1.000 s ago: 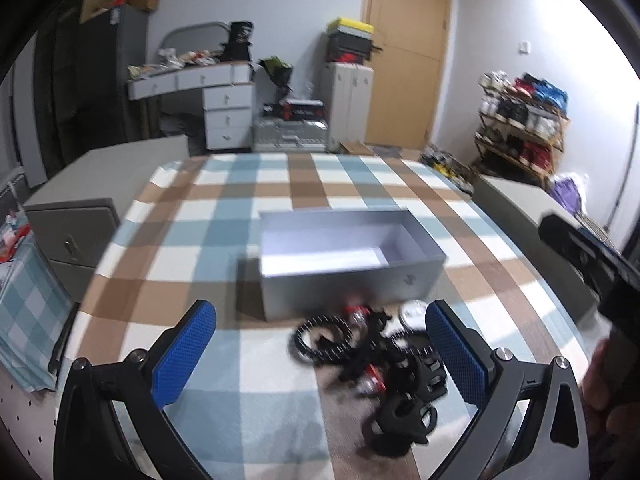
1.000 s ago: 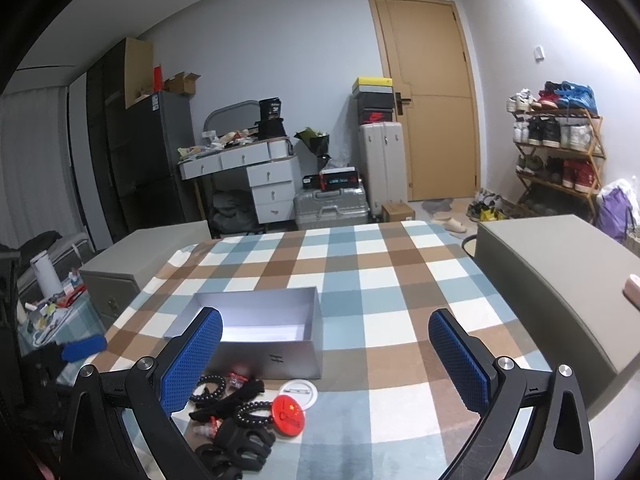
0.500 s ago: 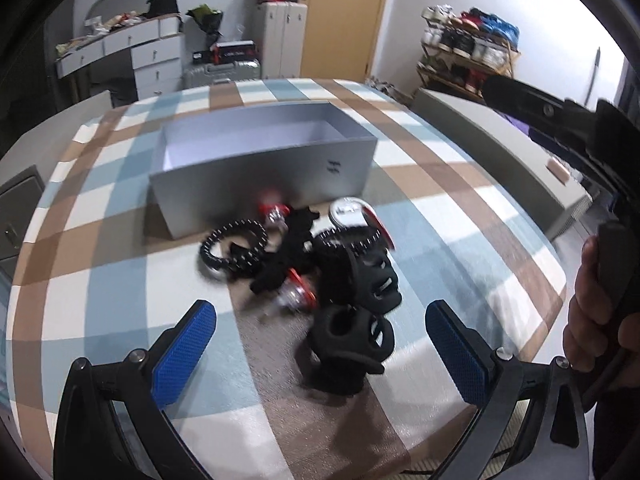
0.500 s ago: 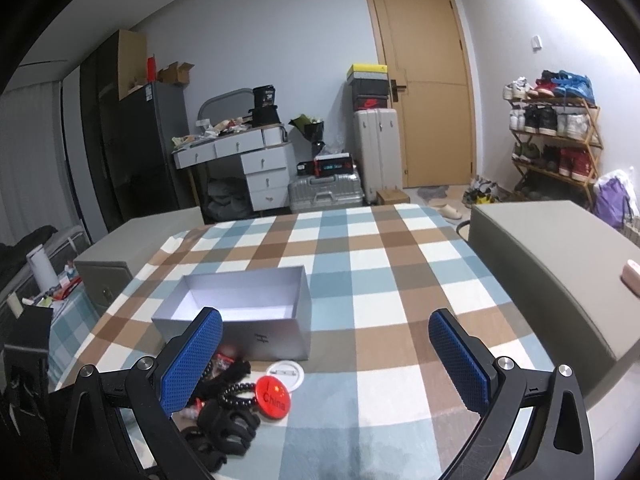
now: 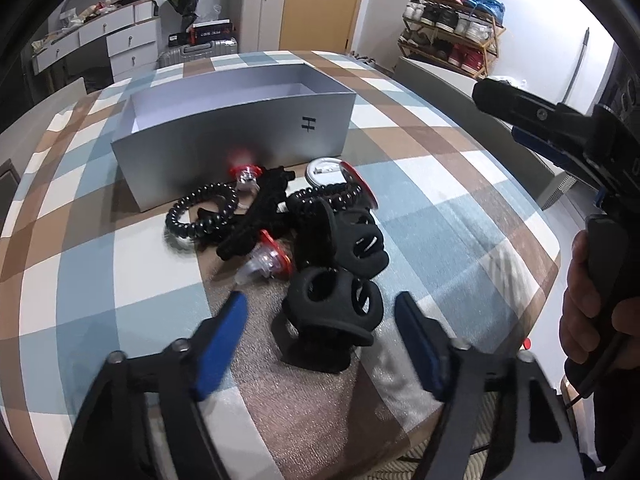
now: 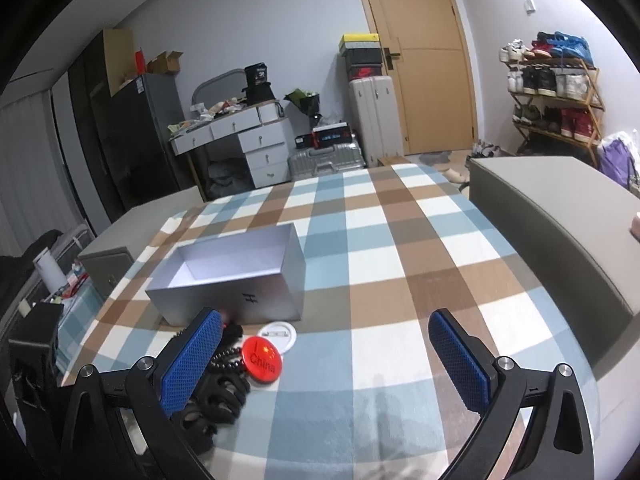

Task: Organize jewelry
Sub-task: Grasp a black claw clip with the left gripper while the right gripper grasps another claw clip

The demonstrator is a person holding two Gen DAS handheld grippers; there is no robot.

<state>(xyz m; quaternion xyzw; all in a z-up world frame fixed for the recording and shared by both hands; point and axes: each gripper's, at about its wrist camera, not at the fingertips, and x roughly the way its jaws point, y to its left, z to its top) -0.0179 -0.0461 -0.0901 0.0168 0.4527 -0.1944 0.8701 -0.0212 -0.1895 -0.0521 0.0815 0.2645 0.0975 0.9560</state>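
Your left gripper [image 5: 320, 320] is angling down over the pile, and its jaws are closing with the nearest black hair claw [image 5: 332, 312] sitting between the blue pads [image 5: 224, 332], which are not yet touching it. A second black claw [image 5: 356, 240] is lying just behind it, touching it. Around them you are looking at two black spiral hair ties [image 5: 200, 216], a black fabric tie [image 5: 256, 220], two clear pieces with red caps [image 5: 268, 260] and a white round badge [image 5: 324, 170], all bunched just in front of the open silver box [image 5: 240, 136] on the checked tablecloth [image 5: 80, 280]. Your right gripper [image 6: 324, 356] is hovering with its jaws wide apart and nothing between them, the pile under its left finger. A red round badge [image 6: 262, 358] is lying just beside that finger. Your right hand [image 5: 588, 300] is clasping the handle at the table edge.
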